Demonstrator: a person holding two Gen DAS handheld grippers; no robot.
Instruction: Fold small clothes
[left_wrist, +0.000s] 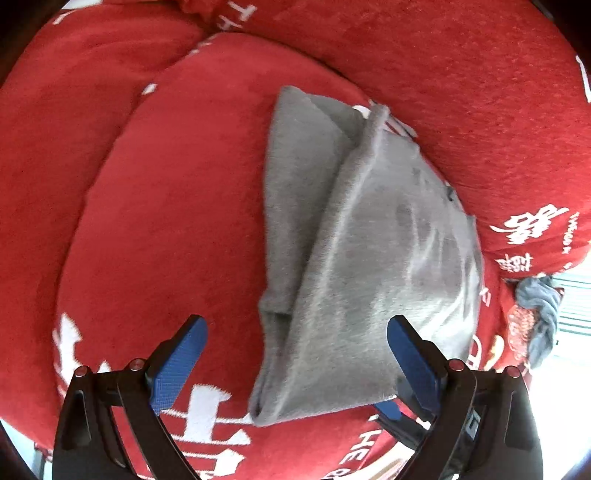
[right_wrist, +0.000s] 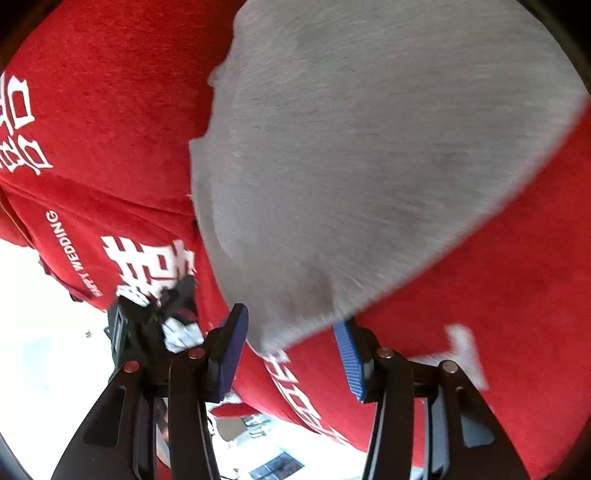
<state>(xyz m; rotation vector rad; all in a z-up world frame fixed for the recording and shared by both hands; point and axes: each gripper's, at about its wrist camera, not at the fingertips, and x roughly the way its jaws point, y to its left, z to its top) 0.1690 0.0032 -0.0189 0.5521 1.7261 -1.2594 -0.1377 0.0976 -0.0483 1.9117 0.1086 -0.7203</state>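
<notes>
**Grey Garment: Handling and Grip Points**

The red printed cushion (left_wrist: 155, 206) fills both views and yields under load. The folded grey garment (left_wrist: 369, 258) lies centre-right in the left wrist view: light, soft fleece, likely to slump. Take the lower hem corner. Left tongs (left_wrist: 297, 363) stand apart, empty. Right tongs (right_wrist: 291, 356) stand apart at the garment's lower edge, unclamped.
</notes>
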